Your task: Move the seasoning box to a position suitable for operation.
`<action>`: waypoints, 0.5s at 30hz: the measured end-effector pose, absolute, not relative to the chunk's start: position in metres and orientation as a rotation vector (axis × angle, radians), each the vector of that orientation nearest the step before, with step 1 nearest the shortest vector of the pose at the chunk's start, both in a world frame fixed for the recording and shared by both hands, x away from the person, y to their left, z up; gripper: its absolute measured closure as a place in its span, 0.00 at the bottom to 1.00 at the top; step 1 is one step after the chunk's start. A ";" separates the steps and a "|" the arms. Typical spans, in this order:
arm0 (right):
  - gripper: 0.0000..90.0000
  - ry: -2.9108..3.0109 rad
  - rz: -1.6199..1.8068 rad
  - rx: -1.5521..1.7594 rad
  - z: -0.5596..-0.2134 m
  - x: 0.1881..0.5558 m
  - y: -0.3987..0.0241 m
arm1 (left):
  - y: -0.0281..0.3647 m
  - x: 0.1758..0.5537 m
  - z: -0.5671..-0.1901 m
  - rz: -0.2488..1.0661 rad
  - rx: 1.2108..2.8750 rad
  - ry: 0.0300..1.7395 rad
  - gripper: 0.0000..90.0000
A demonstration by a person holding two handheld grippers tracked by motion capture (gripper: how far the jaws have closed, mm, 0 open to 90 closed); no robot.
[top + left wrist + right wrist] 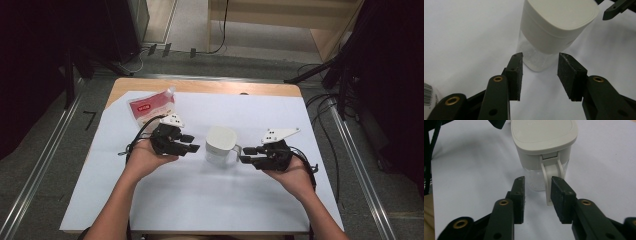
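Observation:
A clear jug (221,145) with a white lid stands upright in the middle of the white sheet. Its white handle (235,150) faces right. My left gripper (194,143) lies just left of the jug with its jaws open. In the left gripper view the jug (554,27) stands a little past the fingertips, with nothing between the pads (517,75). My right gripper (243,154) comes in from the right, open. In the right gripper view the handle (551,170) hangs at the tips, close to the right pad (559,195), with a gap to the other pad.
A red and white pouch (151,107) lies at the back left of the sheet, behind my left hand. The white sheet (210,200) covers most of a wooden table (200,86). Cables trail from both grippers.

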State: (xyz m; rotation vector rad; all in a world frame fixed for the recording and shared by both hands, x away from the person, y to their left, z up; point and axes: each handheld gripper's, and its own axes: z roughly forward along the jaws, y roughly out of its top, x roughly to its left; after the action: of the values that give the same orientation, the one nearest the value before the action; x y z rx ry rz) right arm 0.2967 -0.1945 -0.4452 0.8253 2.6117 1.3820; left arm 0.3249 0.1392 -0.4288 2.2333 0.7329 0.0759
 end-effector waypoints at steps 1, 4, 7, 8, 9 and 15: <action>0.79 2.612 1.382 0.822 -0.446 0.296 -0.194 | 0.139 0.325 -0.430 0.080 2.232 0.734 0.65; 0.88 2.618 1.379 0.809 -0.450 0.294 -0.192 | 0.139 0.327 -0.431 0.073 2.237 0.729 0.64; 0.98 2.618 1.386 0.813 -0.453 0.294 -0.190 | 0.139 0.328 -0.432 0.059 2.209 0.733 0.59; 1.00 2.622 1.388 0.807 -0.454 0.294 -0.190 | 0.139 0.328 -0.432 0.065 2.204 0.733 0.58; 1.00 2.626 1.392 0.803 -0.455 0.294 -0.188 | 0.140 0.328 -0.432 0.065 2.206 0.729 0.57; 1.00 2.644 1.366 0.806 -0.464 0.300 -0.179 | 0.142 0.327 -0.434 0.074 2.211 0.742 0.51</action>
State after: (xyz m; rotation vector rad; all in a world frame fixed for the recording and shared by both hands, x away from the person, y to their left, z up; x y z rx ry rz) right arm 0.2996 -0.1790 -0.4639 0.8062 2.6442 1.3662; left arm 0.3271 0.1417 -0.4343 2.2111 0.7420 0.0743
